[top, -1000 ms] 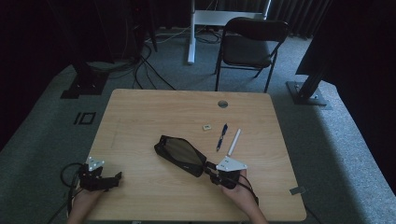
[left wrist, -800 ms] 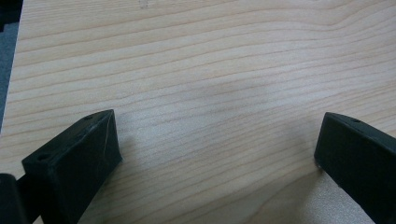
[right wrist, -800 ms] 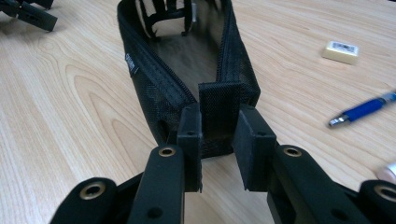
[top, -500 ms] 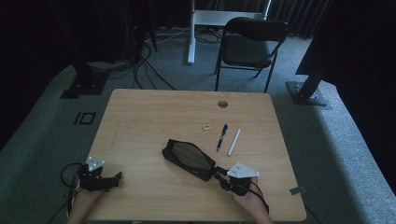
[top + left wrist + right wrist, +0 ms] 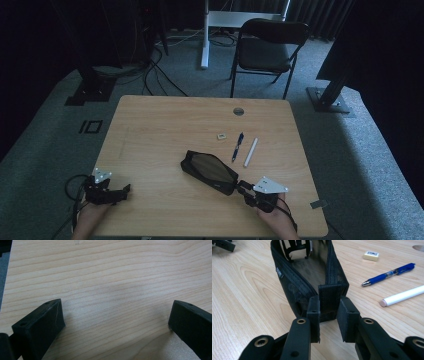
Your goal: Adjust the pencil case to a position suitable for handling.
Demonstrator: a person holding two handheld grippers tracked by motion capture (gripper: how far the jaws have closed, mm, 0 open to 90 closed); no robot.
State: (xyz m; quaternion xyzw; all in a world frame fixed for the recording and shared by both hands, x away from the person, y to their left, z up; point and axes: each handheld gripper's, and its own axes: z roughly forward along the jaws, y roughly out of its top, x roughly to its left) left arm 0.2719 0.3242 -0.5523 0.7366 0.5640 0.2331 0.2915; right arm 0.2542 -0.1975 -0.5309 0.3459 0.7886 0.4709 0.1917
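Note:
A black mesh pencil pouch [image 5: 209, 171] lies unzipped in the middle of the wooden table [image 5: 160, 125]. My right gripper [image 5: 240, 186] is at its near right end, shut on the pouch's fabric end tab. In the right gripper view the two jaws [image 5: 329, 312] pinch that tab, and the open pouch [image 5: 312, 267] stretches away from them. My left gripper [image 5: 125, 189] rests at the near left corner, apart from the pouch. Its jaws [image 5: 117, 315] stand wide open over bare wood.
A blue pen [image 5: 237, 146] and a white marker [image 5: 250, 152] lie side by side just right of the pouch. A small eraser [image 5: 221, 136] sits beyond them. A cable hole [image 5: 238, 111] is near the far edge, and a black chair [image 5: 267, 47] stands behind the table.
My right gripper has pulled back toward the near right corner, dragging the pouch with it by the tab. The left gripper has stayed put.

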